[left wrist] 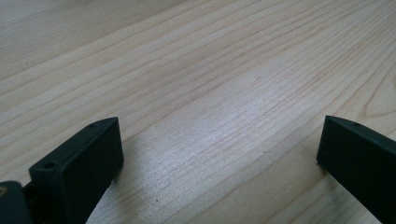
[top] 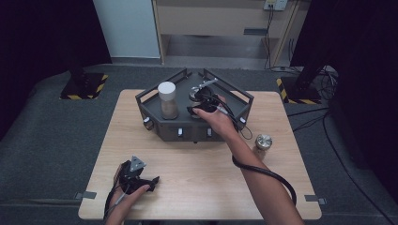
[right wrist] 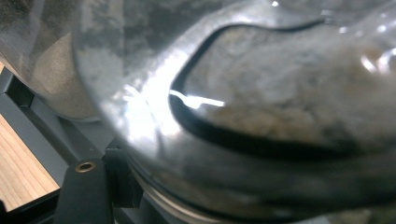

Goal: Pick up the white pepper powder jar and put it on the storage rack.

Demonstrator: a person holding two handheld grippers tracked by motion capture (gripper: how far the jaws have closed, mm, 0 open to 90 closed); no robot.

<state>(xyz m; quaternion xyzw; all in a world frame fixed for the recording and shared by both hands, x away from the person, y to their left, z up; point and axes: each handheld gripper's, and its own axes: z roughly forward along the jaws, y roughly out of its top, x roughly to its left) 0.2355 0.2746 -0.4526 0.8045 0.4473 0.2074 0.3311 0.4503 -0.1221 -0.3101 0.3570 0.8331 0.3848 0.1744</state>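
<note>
A dark grey six-sided rack (top: pixel 155 119) stands at the back middle of the wooden table (top: pixel 197 187). In it are a white-lidded jar (top: pixel 167 99) of beige powder and, to its right, a glass jar with a metal top (top: pixel 197 92). My right gripper (top: pixel 201 104) is at that second jar. In the right gripper view the jar's glass (right wrist: pixel 261 107) sits very close, pale powder inside, and one black finger (right wrist: pixel 86 186) shows beside it. My left gripper (top: pixel 151 181) rests on the table's front left, open (left wrist: pixel 219 140), with bare wood between its jaws.
A small jar with a shiny lid (top: pixel 263 142) stands alone on the table, right of the rack. The right gripper's cable (top: pixel 267 174) loops across the table under the forearm. Dark carpet surrounds the table; a cabinet stands at the back.
</note>
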